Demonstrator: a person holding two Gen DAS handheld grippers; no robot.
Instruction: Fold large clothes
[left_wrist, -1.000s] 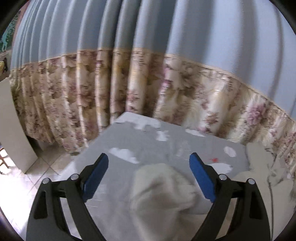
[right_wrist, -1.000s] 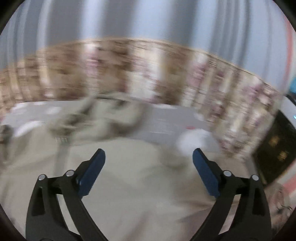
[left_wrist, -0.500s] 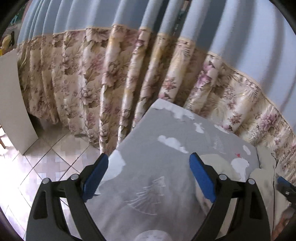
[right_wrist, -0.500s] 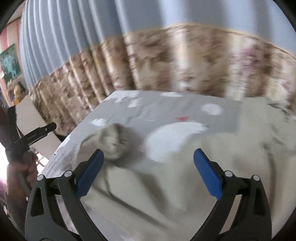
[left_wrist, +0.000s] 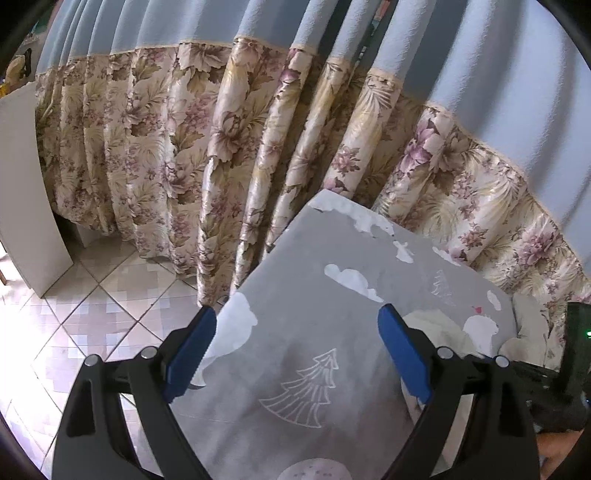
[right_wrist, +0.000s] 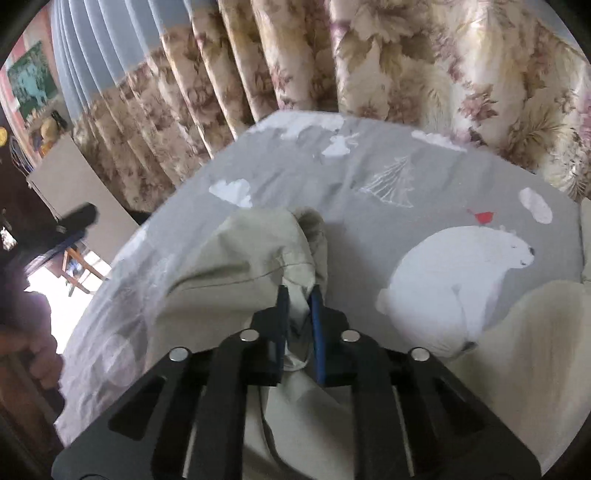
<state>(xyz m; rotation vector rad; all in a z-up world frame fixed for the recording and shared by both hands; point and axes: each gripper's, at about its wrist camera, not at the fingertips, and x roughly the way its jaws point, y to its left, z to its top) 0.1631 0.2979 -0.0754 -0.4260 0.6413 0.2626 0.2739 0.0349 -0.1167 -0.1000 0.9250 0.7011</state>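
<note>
Gripping: right gripper (right_wrist: 298, 306) jaws clamped on a bunch of the beige garment (right_wrist: 236, 258), centre frame
Left gripper (left_wrist: 293, 354): jaws apart, empty, over the sheet (left_wrist: 332, 306)
Progress: early, garment crumpled, no fold visible

Our left gripper (left_wrist: 295, 349) fills the lower part of its frame with jaws spread wide, nothing between the blue pads. Our right gripper (right_wrist: 299, 306), at lower centre of its frame, has jaws pinched nearly together. At that frame's left edge our left hand (right_wrist: 35, 350) grips its handle.
</note>
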